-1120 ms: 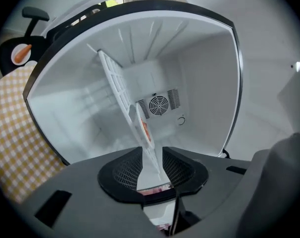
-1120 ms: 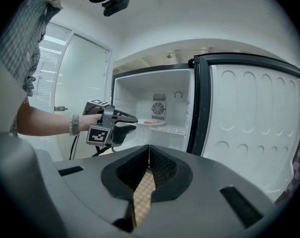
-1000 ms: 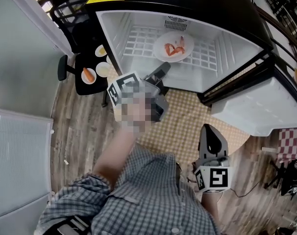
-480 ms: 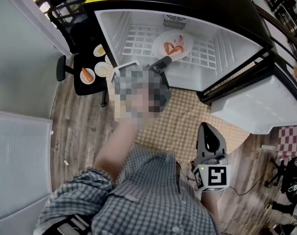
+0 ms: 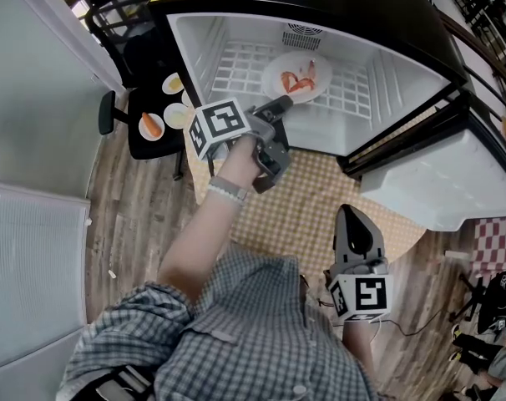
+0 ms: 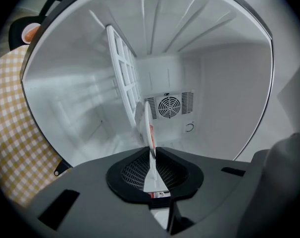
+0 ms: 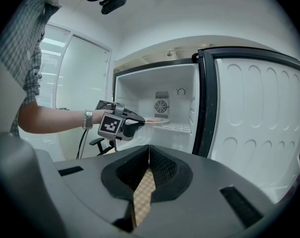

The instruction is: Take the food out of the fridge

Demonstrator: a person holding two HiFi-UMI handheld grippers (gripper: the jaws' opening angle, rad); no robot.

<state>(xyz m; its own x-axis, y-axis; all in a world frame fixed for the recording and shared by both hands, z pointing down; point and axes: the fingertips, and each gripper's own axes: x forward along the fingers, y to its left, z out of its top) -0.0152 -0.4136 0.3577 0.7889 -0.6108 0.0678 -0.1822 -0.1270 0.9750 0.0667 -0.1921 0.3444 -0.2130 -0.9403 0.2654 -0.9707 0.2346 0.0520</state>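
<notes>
Reaching into the open black fridge with a white lining [image 5: 387, 73] at the top centre of the head view, the left gripper [image 5: 280, 105] is pinching the near rim of the round white plate of red-orange food [image 5: 296, 78], which is sitting on the white wire shelf [image 5: 236, 69]. Its jaws have just been closing, with the rim between them. The right gripper [image 5: 354, 224], at lower right, is hanging closed and empty. The grasp is seemingly finishing; next comes a level pull outward.
</notes>
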